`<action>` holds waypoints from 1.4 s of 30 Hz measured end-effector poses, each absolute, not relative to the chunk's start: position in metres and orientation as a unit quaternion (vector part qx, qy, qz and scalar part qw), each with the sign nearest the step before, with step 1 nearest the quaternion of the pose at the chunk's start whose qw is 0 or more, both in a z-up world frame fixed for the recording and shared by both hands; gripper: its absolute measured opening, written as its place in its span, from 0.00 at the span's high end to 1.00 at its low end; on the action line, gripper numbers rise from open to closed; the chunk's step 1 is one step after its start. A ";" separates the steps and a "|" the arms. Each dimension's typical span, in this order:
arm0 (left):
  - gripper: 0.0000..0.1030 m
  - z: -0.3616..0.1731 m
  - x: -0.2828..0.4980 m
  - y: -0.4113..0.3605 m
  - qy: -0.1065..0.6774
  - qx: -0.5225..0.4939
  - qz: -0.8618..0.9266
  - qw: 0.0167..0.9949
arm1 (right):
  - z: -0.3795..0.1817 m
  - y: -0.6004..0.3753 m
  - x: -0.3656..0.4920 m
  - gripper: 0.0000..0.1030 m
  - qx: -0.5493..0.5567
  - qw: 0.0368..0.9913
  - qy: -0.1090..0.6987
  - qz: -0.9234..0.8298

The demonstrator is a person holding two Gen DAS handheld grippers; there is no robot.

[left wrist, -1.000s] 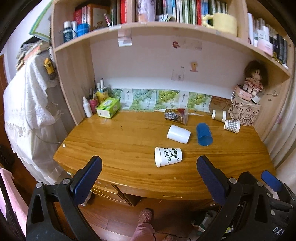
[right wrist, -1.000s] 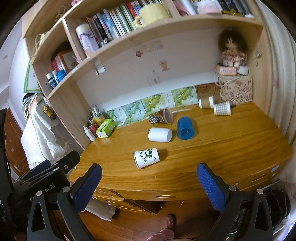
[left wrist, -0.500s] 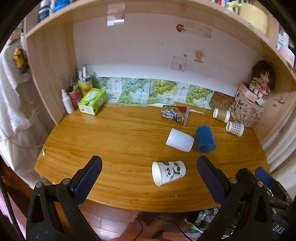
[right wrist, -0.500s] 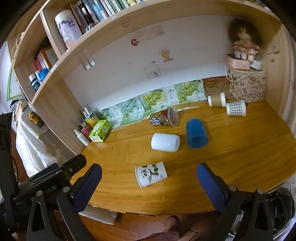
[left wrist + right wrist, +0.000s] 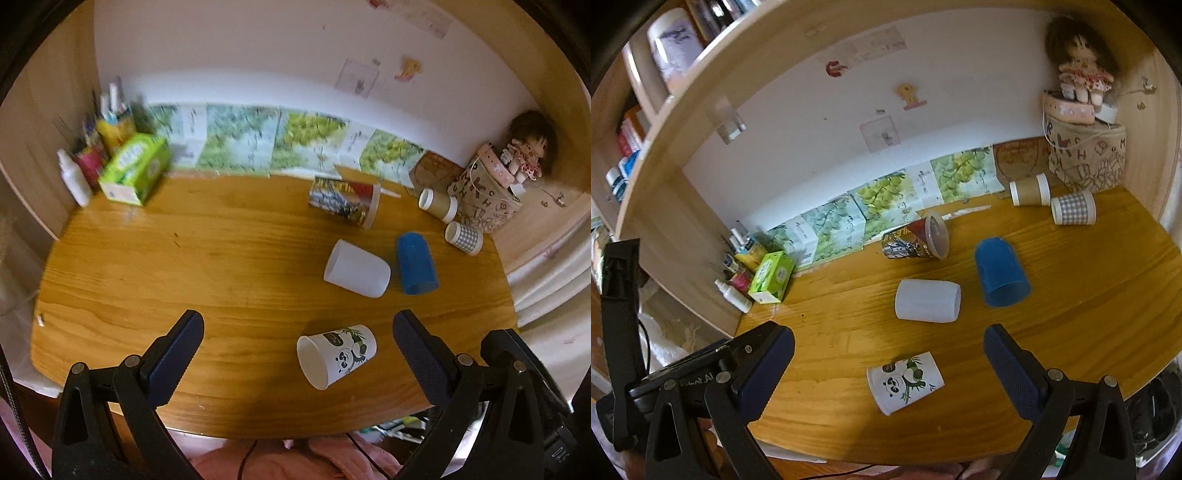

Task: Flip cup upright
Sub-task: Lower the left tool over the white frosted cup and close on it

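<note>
Several cups lie on their sides on the wooden desk. A white paper cup with a panda print lies nearest, mouth toward the front left. Behind it lie a plain white cup, a blue cup, a picture-printed cup, a brown cup and a checked cup. My left gripper is open and empty, with the panda cup between its fingers' lines. My right gripper is open and empty, just above the panda cup.
A green tissue box, bottles and pens stand at the back left. A patterned bag with a doll stands at the back right. The shelf's side walls close in both ends of the desk.
Both grippers have moved forward and down toward the desk. The panda cup now sits closer, between the fingers in both views. No cup has moved.
</note>
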State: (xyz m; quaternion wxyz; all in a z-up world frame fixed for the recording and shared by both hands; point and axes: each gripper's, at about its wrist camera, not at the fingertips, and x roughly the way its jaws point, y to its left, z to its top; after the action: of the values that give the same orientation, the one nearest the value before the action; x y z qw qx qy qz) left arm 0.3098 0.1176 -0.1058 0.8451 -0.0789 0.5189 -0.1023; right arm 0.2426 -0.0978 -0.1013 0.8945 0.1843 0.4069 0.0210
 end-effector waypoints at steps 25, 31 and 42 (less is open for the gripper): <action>0.02 -0.172 0.374 0.064 0.645 -0.274 -0.053 0.712 | -0.114 -0.143 0.289 0.00 0.057 0.901 0.423 0.072; 0.02 -0.192 0.386 0.045 0.662 -0.304 -0.018 0.685 | -0.120 -0.175 0.308 0.00 0.069 0.894 0.429 0.107; 0.02 -0.241 0.401 0.023 0.696 -0.369 0.023 0.615 | -0.145 -0.210 0.338 0.00 0.054 0.866 0.468 0.170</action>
State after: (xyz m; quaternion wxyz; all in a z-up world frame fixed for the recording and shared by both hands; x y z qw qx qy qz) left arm 0.4012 0.0230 -0.2406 0.6150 -0.3692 0.6964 0.0228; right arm 0.3376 -0.2097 -0.1455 0.8656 0.0538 0.4679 0.1702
